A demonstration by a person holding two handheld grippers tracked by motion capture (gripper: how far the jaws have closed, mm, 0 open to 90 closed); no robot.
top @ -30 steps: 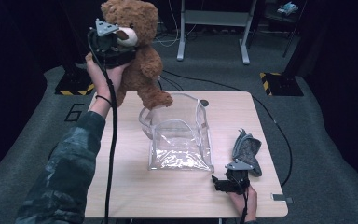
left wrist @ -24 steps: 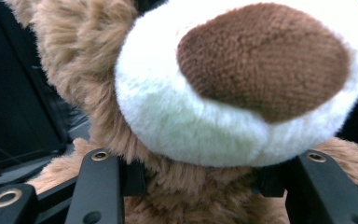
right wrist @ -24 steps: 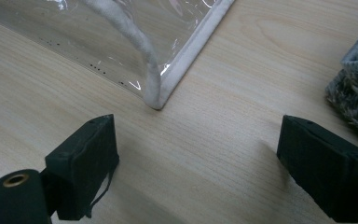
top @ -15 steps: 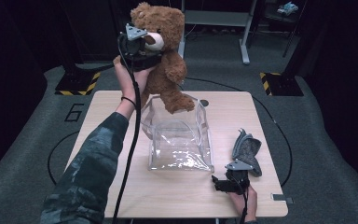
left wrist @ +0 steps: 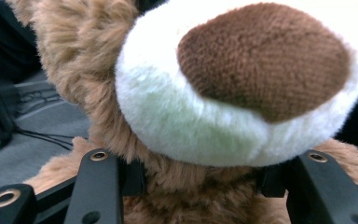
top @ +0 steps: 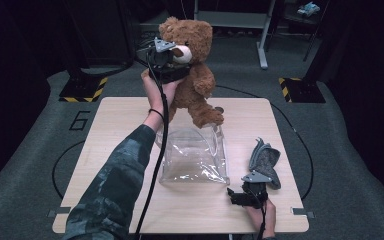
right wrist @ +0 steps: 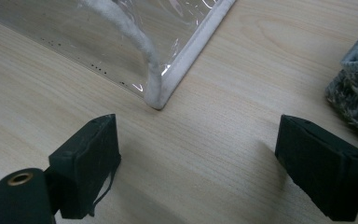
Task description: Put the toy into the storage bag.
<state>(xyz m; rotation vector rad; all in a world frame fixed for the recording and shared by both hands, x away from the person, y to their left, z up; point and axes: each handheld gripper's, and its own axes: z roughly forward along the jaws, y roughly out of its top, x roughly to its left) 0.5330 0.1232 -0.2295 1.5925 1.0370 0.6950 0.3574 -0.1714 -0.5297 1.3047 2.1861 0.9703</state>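
The teddy bear [top: 192, 70] hangs in the air above the far half of the table [top: 105, 125], held by the left gripper [top: 167, 62]. Its long axis runs from head to feet and leans: the head sits high and toward the far edge, while the legs slant down toward the near right, and 1 foot hovers just over the open top of the clear plastic bag [top: 195, 157]. Its face is turned to the left gripper, with the white muzzle and brown nose right above the jaws.

In the left gripper view the 2 black jaws rise on either side of the bear's neck, below the muzzle [left wrist: 242, 93], and the brown fur fills the whole gap between them. The jaws stand part-way closed and clamp the bear there, 1 on each side.

The clear bag stands on the table between the 2 grippers, its white-edged corner [right wrist: 161, 95] lying just ahead of the right gripper [right wrist: 200, 154]. That gripper rests low at the near right of the table, its 2 jaws spread wide with bare wood between them and nothing held. A grey knitted item [top: 265, 160] lies just beyond it on the right, apart from the bag.
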